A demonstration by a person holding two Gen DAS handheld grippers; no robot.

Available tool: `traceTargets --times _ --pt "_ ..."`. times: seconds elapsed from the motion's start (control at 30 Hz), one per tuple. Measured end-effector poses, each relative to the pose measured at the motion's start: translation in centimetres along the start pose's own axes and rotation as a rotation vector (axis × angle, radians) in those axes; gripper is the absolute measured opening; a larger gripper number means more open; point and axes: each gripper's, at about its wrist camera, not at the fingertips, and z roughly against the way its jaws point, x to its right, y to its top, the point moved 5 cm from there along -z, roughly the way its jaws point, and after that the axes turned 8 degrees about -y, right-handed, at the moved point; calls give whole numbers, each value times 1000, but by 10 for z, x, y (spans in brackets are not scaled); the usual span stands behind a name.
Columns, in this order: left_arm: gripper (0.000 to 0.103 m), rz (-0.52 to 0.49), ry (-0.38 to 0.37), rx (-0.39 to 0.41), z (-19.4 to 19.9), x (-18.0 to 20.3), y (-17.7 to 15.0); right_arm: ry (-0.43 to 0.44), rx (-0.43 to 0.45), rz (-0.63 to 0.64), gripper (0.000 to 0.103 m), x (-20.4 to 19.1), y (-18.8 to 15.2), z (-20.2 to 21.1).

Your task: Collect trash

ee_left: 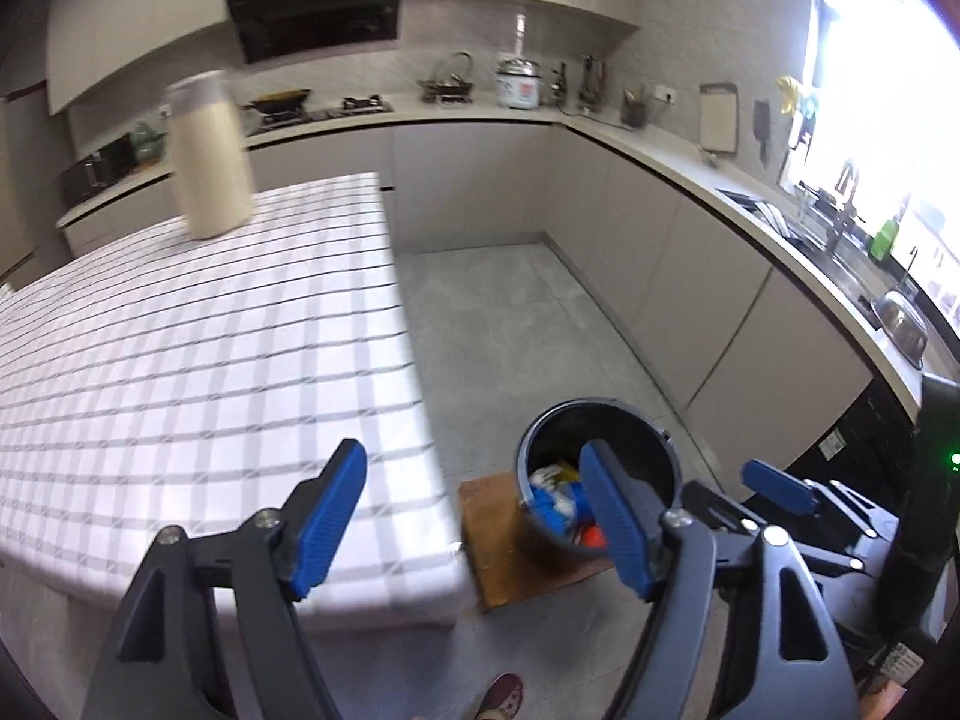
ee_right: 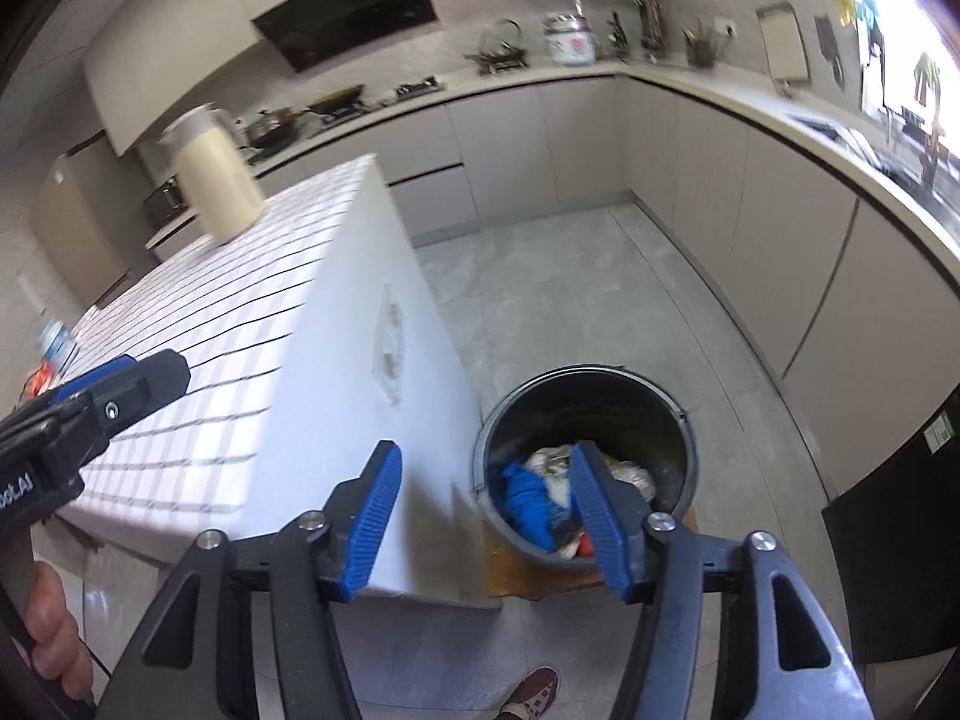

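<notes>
A dark round bin (ee_left: 636,438) stands on a low wooden board (ee_left: 498,546) on the floor beside the table. Inside it lies mixed trash (ee_left: 555,492): blue, white and red pieces. My left gripper (ee_left: 471,450) hangs open above the table corner and the bin, nothing between its blue pads. In the right wrist view the bin (ee_right: 600,402) with the blue trash (ee_right: 528,504) sits just below my right gripper (ee_right: 487,450), which is open and empty too. One finger (ee_right: 90,381) of the left gripper shows at the left edge.
The table wears a white checked cloth (ee_left: 210,360) and carries a cream jug (ee_left: 210,162). A bottle (ee_right: 54,342) and something red (ee_right: 42,378) sit at its left end. Kitchen counters (ee_left: 660,156) wrap the back and right. A black appliance (ee_right: 900,540) stands right of the bin.
</notes>
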Motion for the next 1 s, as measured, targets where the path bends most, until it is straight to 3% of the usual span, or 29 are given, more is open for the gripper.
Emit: traceTargets --times 0.17,0.43,0.67,1.0 --pt "76 28 46 18 44 -27 -38 -23 31 58 69 -50 -46 58" --pt "76 42 84 25 95 -52 -76 -74 109 45 79 -91 -97 134" --pt "78 76 118 50 115 -54 -90 -75 156 67 81 -103 -104 165" --pt "79 100 141 64 122 -36 -98 -69 180 70 81 -83 -92 177"
